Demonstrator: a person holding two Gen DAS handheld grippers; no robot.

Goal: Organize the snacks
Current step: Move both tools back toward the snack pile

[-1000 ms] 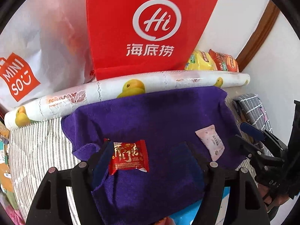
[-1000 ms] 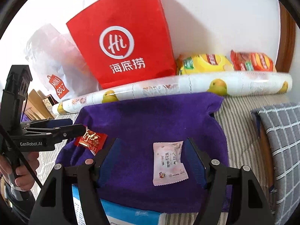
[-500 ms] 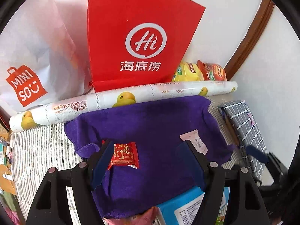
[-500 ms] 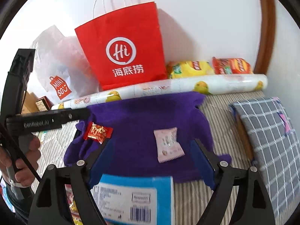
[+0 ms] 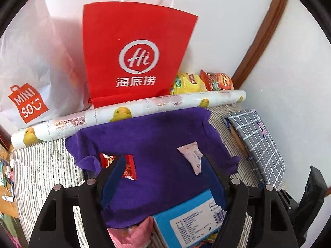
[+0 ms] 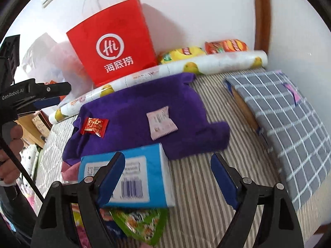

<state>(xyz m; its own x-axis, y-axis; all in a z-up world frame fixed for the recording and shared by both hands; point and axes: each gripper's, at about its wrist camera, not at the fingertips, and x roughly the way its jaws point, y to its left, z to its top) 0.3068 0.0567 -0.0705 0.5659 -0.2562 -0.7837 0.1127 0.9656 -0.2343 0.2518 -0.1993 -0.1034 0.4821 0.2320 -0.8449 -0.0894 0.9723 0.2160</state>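
Observation:
A purple cloth (image 5: 157,144) (image 6: 132,107) lies on the striped surface. On it are a small red snack packet (image 5: 129,166) (image 6: 95,126) at the left and a pale pink snack packet (image 5: 191,158) (image 6: 161,122) at the right. My left gripper (image 5: 163,161) is open and empty, raised above the cloth, its left finger partly covering the red packet. My right gripper (image 6: 167,159) is open and empty, above a blue box (image 6: 132,177) (image 5: 186,219) at the cloth's near edge. The left gripper also shows in the right wrist view (image 6: 51,95).
A red paper bag (image 5: 132,57) (image 6: 113,47), a white Miniso bag (image 5: 26,86) and a rolled lemon-print sheet (image 5: 124,113) stand at the back wall with yellow (image 5: 186,82) and orange (image 5: 217,80) snack bags. A grey checked cushion (image 6: 285,119) lies right. A green snack bag (image 6: 140,225) lies near.
Both grippers have pulled back and up from the cloth. The blue box and green bag have come into view. Both packets lie where they were.

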